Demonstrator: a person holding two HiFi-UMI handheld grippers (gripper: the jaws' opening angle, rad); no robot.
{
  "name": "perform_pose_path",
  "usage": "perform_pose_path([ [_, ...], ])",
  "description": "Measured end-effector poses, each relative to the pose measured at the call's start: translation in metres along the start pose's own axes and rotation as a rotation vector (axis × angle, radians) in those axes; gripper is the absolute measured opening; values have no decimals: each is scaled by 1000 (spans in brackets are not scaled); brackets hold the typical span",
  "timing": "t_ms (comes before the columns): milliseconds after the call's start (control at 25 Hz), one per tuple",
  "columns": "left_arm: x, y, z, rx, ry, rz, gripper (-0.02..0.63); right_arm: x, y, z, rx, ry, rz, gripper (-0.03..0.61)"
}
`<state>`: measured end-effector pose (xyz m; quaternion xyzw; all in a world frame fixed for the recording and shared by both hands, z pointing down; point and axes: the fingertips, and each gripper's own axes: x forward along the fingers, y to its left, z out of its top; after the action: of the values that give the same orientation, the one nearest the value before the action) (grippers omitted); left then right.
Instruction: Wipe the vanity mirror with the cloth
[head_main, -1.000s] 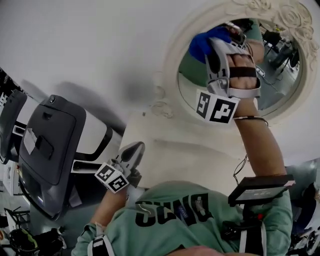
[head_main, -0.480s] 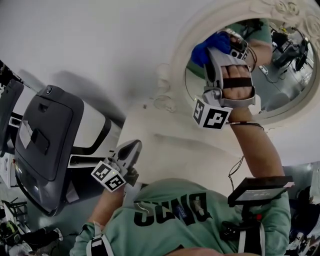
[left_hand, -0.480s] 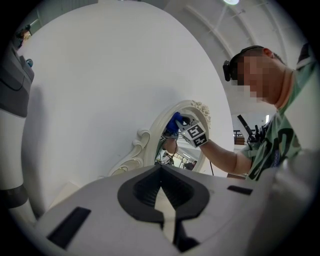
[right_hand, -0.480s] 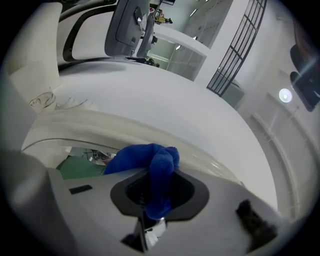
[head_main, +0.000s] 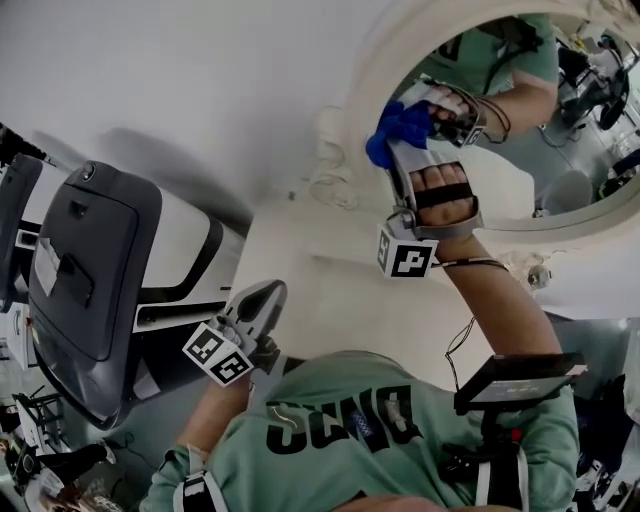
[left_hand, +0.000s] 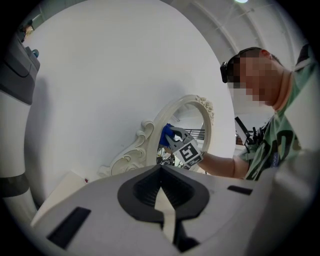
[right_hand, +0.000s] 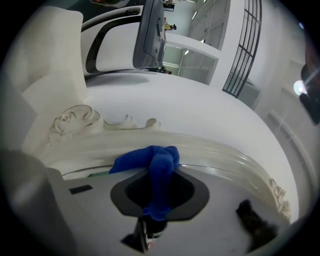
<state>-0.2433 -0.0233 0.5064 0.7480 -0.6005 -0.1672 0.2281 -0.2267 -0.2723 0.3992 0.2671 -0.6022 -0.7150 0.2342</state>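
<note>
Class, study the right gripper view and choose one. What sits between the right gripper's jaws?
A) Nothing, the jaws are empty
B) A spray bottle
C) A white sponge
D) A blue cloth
D: in the right gripper view, the blue cloth is pinched between the jaws of the right gripper, and its bunched end lies against the rim of the vanity mirror.

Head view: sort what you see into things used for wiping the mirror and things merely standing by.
In use: vanity mirror; blue cloth; right gripper, clamping the cloth.
Standing by: left gripper, shut and empty; grey and white machine.
</note>
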Motion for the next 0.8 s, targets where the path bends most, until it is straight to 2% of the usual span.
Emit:
perform_pose_path([
  [280,-1,-4,-15,-30,29,-10,9,-21,87,-6,-40,13,172,57],
  [480,-1,-13,-18,-23,29,-32,9,-36,129,-16,-23,27,339,57],
  [600,-6,-24,-12,-13,12,-40,9,-44,107,-12,59,12,364,57],
  [680,-8,-33,-3,-1,-6,-48,9,-49,60,-13,112,5,291,57],
  [800,-2,-46,15,31,-50,-71,9,-49,-40,-29,157,1,120,57],
])
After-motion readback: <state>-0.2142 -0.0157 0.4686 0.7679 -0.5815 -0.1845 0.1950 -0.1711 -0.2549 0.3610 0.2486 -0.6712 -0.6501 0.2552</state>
